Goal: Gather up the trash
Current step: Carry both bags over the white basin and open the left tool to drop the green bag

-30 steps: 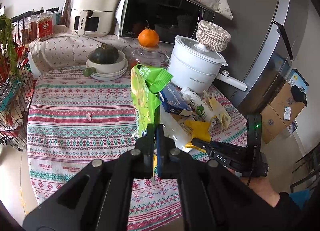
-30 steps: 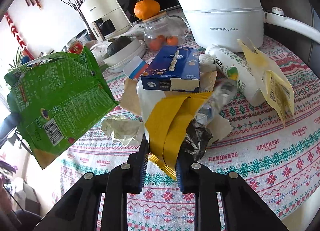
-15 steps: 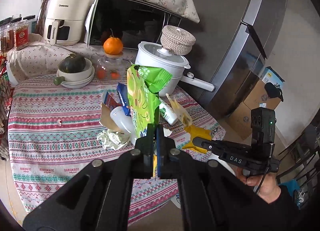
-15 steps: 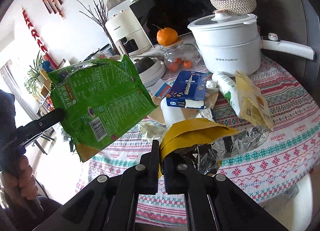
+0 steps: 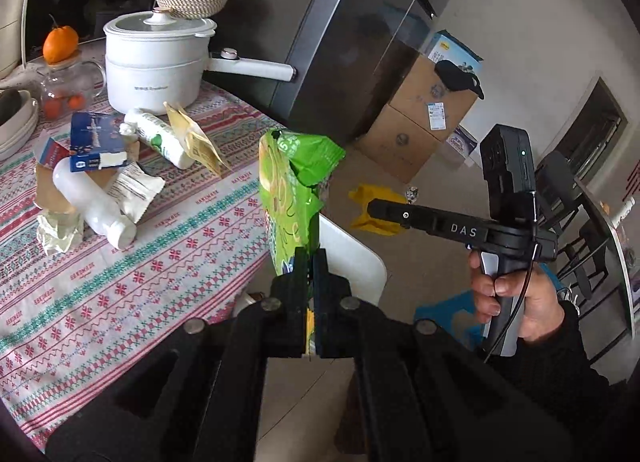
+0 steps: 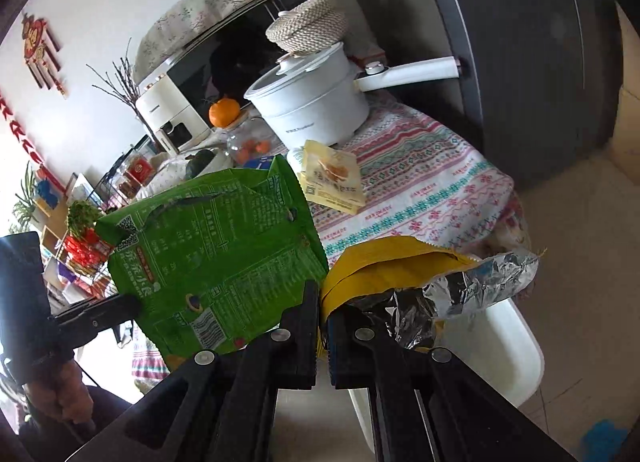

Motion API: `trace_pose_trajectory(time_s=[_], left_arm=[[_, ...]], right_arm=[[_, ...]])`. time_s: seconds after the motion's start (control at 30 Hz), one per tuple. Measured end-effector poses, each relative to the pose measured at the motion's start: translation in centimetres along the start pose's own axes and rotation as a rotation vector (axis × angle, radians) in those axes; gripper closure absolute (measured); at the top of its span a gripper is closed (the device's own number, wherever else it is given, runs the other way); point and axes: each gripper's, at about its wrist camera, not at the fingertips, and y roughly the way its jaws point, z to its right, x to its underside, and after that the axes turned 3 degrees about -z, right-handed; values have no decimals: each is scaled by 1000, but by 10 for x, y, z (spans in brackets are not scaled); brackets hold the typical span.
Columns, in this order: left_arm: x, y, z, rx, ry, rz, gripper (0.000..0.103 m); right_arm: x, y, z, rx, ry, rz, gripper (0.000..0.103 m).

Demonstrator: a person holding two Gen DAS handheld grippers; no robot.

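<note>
My left gripper [image 5: 310, 262] is shut on the bottom edge of a green snack bag [image 5: 292, 190], which stands upright past the table's edge. To its right, the right gripper [image 5: 372, 208] is held by a hand and carries a yellow wrapper [image 5: 376, 224]. In the right wrist view, my right gripper [image 6: 323, 302] is shut on that yellow wrapper [image 6: 392, 262], whose crumpled foil lining [image 6: 480, 286] sticks out right. The green snack bag [image 6: 220, 254] hangs just left of it, pinched by the left gripper [image 6: 134, 304]. Both bags hover above a white chair [image 6: 508, 346].
On the patterned tablecloth [image 5: 160, 262] lie a white bottle [image 5: 92, 206], a blue box [image 5: 96, 136], a pale yellow packet [image 5: 192, 138], a white wrapper [image 5: 132, 190] and crumpled tissue [image 5: 56, 230]. A white pot [image 5: 156, 62], a dark fridge [image 5: 340, 42] and cardboard boxes [image 5: 420, 122] stand beyond.
The right gripper closed on the yellow wrapper and lifted it off the table. Both grippers swung right, away from the trash pile, to beyond the table's edge over the white chair.
</note>
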Motion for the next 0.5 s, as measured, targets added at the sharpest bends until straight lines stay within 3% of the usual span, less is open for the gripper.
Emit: trace_pose_trajectory(time_s=[0.27, 0.5], left_arm=[[15, 72, 20, 27, -35, -205, 100], [21, 115, 19, -29, -76, -296, 100]], right_arm=[[26, -9, 40, 53, 74, -54, 98], [36, 0, 53, 70, 109, -105, 98]])
